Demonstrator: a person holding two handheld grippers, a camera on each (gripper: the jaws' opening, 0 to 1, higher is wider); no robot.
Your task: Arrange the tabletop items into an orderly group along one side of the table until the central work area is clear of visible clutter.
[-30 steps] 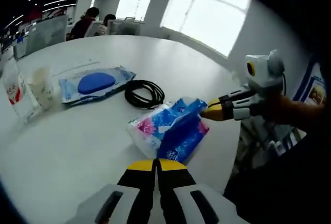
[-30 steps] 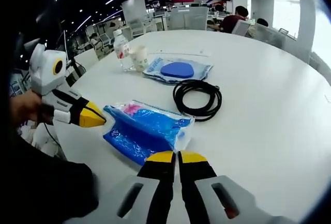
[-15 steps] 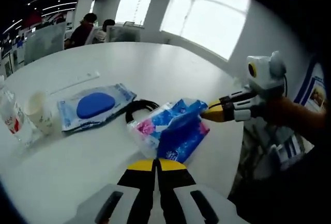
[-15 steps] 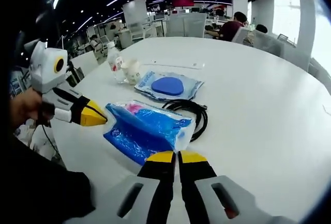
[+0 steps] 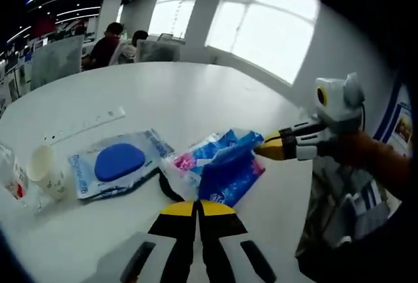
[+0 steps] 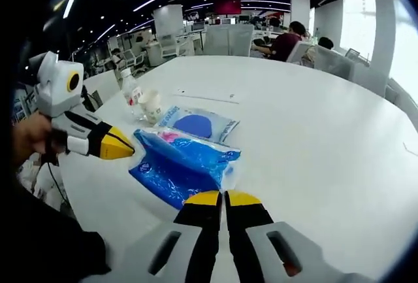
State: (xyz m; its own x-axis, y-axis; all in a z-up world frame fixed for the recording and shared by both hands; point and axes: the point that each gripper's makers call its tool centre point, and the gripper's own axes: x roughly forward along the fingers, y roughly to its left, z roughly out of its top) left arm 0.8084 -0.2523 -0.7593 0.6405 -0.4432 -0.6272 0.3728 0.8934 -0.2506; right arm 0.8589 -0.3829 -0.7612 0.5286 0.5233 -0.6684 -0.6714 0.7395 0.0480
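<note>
Near edge of the desk [image 6: 339, 133]: I have the blue tissue pack [image 6: 183, 165] pinched from both ends, one set of tongs on each side.
Left tongs [image 5: 196, 206]: jaws pressed together with no gap, apparently clamped on the pack's near end.
Right tongs [image 6: 223, 197]: jaws likewise shut tight, tips at the pack's opposite end, seemingly holding it.
Neighbours: a flat wet-wipe packet [image 5: 114, 165] with a blue lid lies just beside the tissue pack; a coiled black cable [image 5: 163, 188] peeks out from under the pack.
Far-left edge: a paper cup [image 5: 47, 170] and a clear water bottle [image 6: 132, 93] stand side by side.
Containers: I cannot see into the cup; the bottle's fill level is too small to judge.
Doing this step well: I judge both grips should move as one, keeping the soft pack level, then set it down beside the wipes, clear of the cable.
</note>
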